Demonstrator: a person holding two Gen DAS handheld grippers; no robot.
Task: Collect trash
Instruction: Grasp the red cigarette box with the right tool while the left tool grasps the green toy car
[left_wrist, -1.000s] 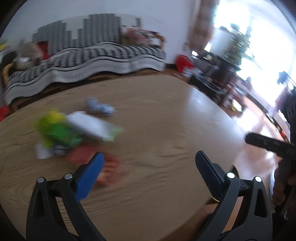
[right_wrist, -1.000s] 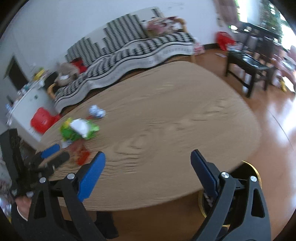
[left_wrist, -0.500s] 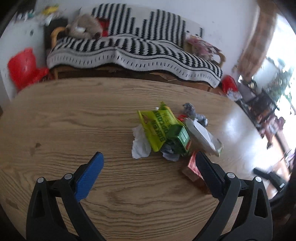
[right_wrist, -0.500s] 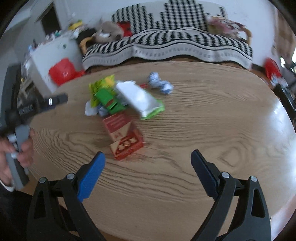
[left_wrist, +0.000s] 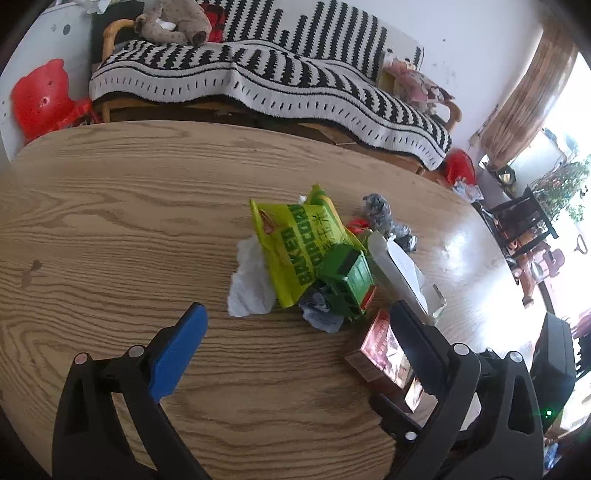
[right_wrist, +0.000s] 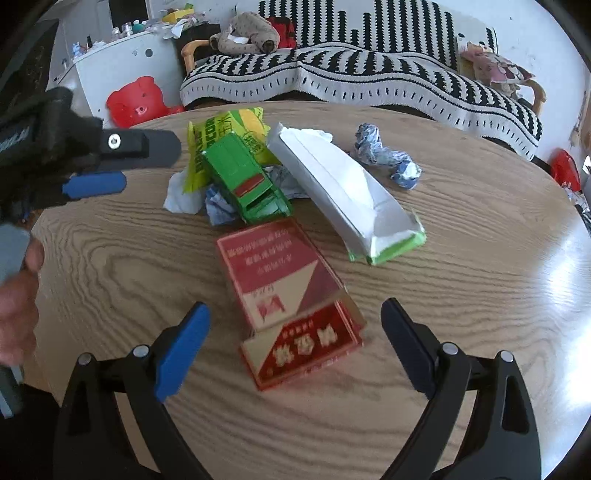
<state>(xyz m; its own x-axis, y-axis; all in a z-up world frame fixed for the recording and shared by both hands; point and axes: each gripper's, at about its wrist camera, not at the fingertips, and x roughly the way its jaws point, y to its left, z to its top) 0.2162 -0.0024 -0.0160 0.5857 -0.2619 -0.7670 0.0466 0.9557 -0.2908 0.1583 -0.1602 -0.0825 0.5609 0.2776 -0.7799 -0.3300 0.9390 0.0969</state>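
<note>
Nothing collected yet, as far as the views show: the whole trash pile sits on the wooden bench (right_wrist: 461, 295), untouched, and no bin or bag shows in either view. Both sets of tongs are wide open and empty.

Right tongs (right_wrist: 295, 343) hover over the near edge, w/ the red box (right_wrist: 291, 302) lying between the two pads, so that's prob. the first pick. Left tongs (left_wrist: 299, 343) hang at the left side of the pile, approx. in line w/ the white tissue (left_wrist: 251, 284).

Rest of the pile, farther off:
- green box (right_wrist: 247, 181), touching the red one's far end
- yellow-green wrapper (right_wrist: 221, 133) under it
- white carton (right_wrist: 343, 192) to the right, flattened
- crumpled blue-white paper (right_wrist: 384, 155), just beyond it

Hard to tell: the print on the red box is blurred; small scraps under the green box are mostly hidden. From the left view the right-hand finger covers part of the red box (left_wrist: 380, 350).
</note>
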